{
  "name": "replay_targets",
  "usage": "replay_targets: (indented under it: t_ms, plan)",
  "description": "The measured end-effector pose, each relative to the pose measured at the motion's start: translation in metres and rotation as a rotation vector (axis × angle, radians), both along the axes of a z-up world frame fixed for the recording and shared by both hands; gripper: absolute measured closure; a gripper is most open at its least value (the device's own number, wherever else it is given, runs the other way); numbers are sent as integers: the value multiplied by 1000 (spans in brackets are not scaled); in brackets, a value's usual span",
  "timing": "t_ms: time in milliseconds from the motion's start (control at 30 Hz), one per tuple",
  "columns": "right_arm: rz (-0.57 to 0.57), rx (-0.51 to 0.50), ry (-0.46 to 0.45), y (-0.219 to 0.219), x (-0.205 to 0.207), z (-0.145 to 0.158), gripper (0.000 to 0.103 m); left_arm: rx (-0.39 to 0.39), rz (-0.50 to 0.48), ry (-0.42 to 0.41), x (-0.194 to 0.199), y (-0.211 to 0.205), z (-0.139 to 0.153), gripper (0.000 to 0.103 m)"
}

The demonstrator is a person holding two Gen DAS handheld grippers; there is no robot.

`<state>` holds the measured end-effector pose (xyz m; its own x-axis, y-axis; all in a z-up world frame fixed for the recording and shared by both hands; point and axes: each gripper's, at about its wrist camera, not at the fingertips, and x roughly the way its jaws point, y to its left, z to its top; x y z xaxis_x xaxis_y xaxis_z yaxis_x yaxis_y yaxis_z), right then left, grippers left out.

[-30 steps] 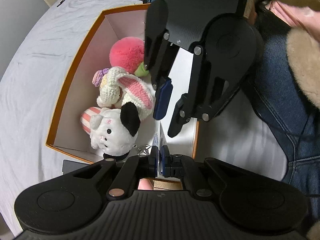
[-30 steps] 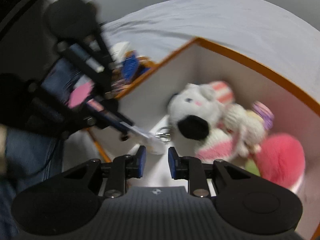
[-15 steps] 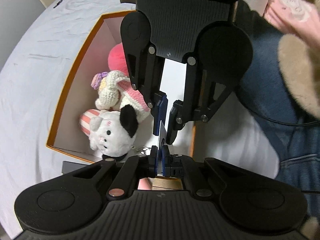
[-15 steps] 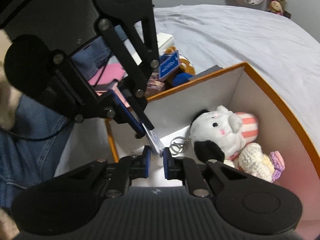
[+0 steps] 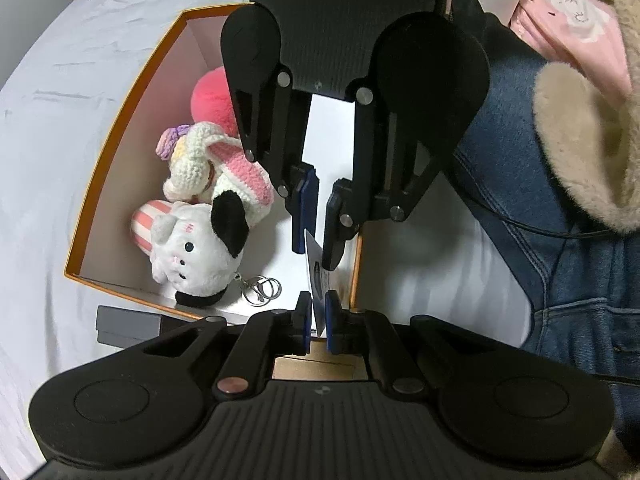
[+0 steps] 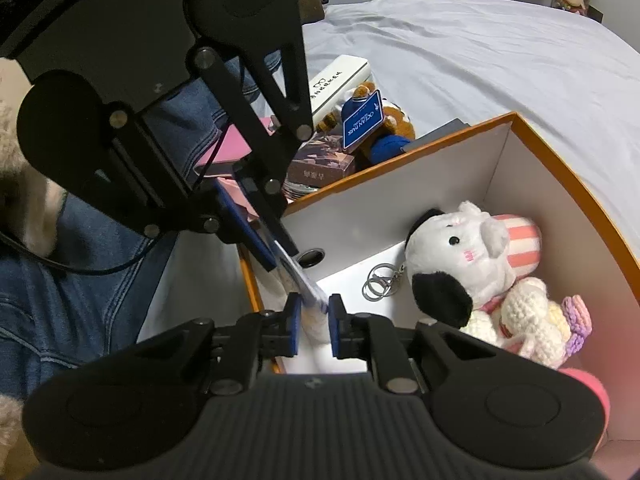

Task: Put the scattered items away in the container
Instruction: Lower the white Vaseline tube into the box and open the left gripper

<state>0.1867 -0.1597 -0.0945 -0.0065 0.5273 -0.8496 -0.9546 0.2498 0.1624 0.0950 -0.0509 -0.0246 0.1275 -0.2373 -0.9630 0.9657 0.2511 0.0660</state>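
Note:
An orange-rimmed white box [image 5: 156, 100] on the bed holds a white plush dog with a black ear [image 5: 192, 248], a crochet bunny [image 5: 200, 160], a pink pompom [image 5: 208, 96] and key rings [image 5: 260, 288]. My left gripper [image 5: 318, 316] is shut on a thin white card [image 5: 316, 276] over the box's near corner. My right gripper [image 5: 315, 254] faces it from above. In the right wrist view the card [image 6: 304, 284] reaches from the left gripper [image 6: 282, 258] into the right gripper [image 6: 314, 320]. The right jaws are opening, and the card's end lies between them with gaps at the pads.
Outside the box [image 6: 400, 184] lie a long white case [image 6: 340, 84], a brown plush with a blue tag [image 6: 364, 120], a small printed box [image 6: 320, 164] and a pink flat item [image 6: 236, 144]. A grey flat box [image 5: 128, 326] lies beside the box. A person's jeans [image 5: 540, 220] are close on the right.
The right gripper rolled round to face the left gripper squarely and came onto the card's free end. Its jaws narrowed, then parted slightly. The left gripper stayed put with the card.

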Motion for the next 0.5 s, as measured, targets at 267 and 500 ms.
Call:
replay_targets:
  t_ms: [267,500]
  plan:
    - [33,5,0,1,-11,16,85,5,-6,-19,-5,2,0,97]
    - [44,-13,-8,2,-13,13,94,-10,7,-22,-6,6,3,97]
